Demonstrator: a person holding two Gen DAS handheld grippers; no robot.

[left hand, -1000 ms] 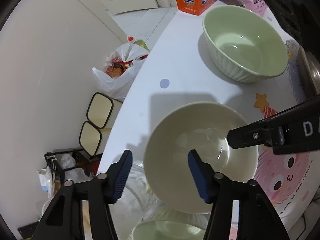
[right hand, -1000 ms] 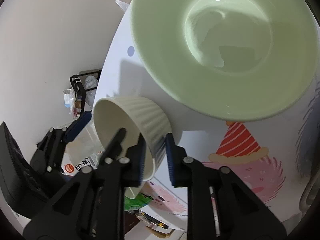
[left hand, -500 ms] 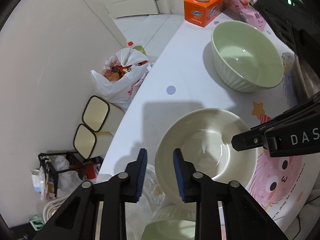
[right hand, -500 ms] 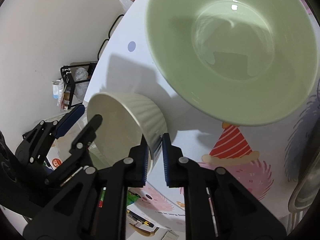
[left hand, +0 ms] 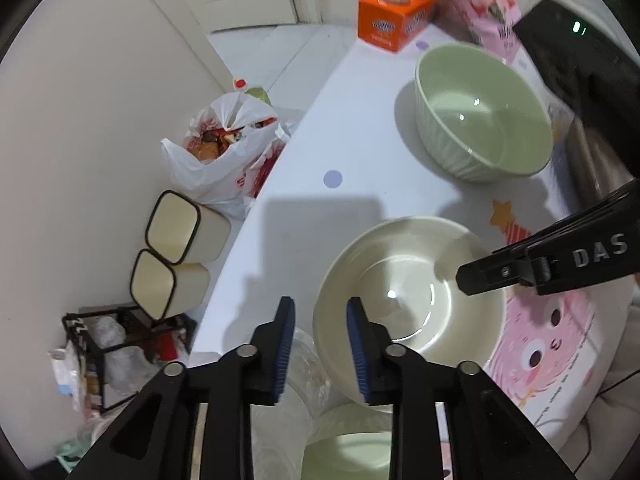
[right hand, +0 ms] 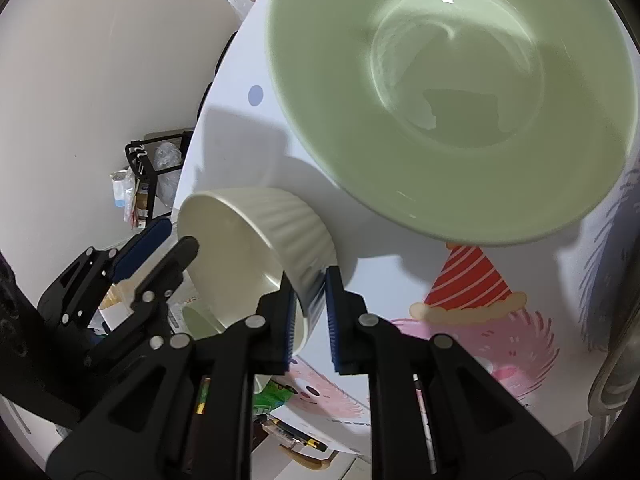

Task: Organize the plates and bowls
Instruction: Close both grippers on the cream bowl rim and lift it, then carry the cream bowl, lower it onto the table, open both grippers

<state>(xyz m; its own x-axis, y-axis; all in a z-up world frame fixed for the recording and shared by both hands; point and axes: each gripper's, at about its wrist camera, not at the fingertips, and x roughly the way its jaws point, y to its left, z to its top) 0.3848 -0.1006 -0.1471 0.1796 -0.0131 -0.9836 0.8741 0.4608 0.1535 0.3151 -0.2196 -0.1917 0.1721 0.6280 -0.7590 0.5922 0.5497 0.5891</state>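
Observation:
A cream ribbed bowl point(left hand: 408, 292) is held above the table's near edge; it also shows in the right wrist view point(right hand: 256, 264). My right gripper point(right hand: 310, 316) is shut on its rim wall. My left gripper point(left hand: 320, 344) has its jaws narrowed around the bowl's near rim; contact is unclear. A large green bowl point(left hand: 484, 112) stands upright on the white table point(left hand: 352, 152), and it fills the right wrist view point(right hand: 448, 92). Another green bowl point(left hand: 348, 452) sits below the cream one.
An orange box point(left hand: 396, 8) and a pink packet point(left hand: 480, 4) stand at the table's far end. A steel pot point(left hand: 596, 160) is at the right. A plastic bag point(left hand: 224, 144), two bins point(left hand: 176, 248) and a wire rack point(left hand: 116, 344) are on the floor to the left.
My left gripper's jaws have closed in from wide open to a narrow gap at the bowl's near rim. The cream bowl has lifted and the view has drawn back.

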